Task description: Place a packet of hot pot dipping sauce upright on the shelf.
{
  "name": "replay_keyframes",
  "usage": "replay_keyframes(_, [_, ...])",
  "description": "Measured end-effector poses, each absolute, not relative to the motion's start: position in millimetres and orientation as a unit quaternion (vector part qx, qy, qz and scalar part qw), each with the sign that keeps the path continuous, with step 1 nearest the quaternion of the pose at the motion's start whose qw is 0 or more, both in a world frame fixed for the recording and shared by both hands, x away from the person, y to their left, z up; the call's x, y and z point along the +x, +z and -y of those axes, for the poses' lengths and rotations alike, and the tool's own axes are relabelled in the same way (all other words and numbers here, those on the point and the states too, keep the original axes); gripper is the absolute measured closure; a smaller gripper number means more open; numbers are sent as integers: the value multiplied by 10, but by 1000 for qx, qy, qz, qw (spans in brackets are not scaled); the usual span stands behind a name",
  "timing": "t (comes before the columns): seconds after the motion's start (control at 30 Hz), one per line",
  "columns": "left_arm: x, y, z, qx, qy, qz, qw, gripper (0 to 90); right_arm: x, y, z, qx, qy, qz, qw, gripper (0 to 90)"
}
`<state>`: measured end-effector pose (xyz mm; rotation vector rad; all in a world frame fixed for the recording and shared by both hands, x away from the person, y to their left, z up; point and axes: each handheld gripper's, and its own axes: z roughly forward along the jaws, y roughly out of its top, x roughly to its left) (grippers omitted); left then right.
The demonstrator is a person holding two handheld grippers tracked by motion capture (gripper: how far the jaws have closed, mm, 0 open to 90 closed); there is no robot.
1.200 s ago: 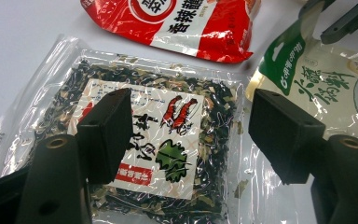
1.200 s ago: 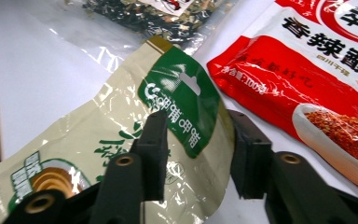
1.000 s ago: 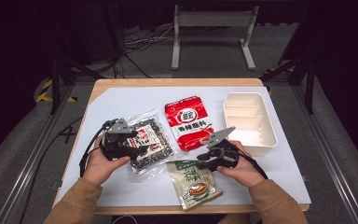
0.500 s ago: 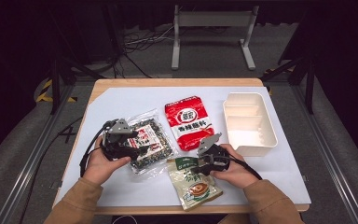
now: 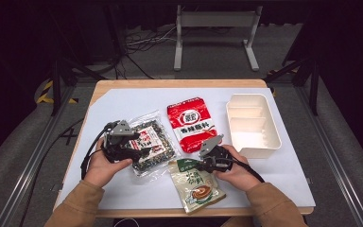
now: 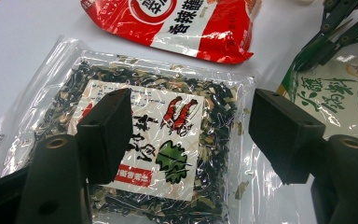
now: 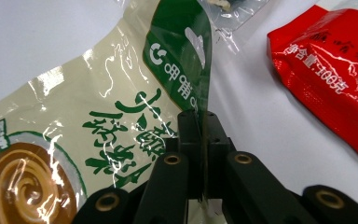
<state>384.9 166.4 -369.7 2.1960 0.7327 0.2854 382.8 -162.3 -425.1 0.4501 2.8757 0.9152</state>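
The right gripper has just been closing its jaws, and in the right gripper view they are clamped on the green top edge of the beige sauce packet, which folds upward between them. The packet lies near the front edge of the tabletop, right of centre. The step in hand appears to be the pick-up of this packet. The left gripper hovers with jaws spread wide and empty over the clear seaweed packet, which lies flat toward the front left. A red seasoning packet lies at centre, and an empty white tray stands at the right edge. The next move likely calls for lifting the sauce packet clear and carrying it toward the tray, keeping the thin edge from slipping.
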Motion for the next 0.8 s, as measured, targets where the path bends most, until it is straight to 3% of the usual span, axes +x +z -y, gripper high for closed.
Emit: replay_keyframes(0.8, [3842, -3668, -1702, 860, 115, -293, 402, 312, 3546, -3519, 1739, 132, 331, -934, 18, 892])
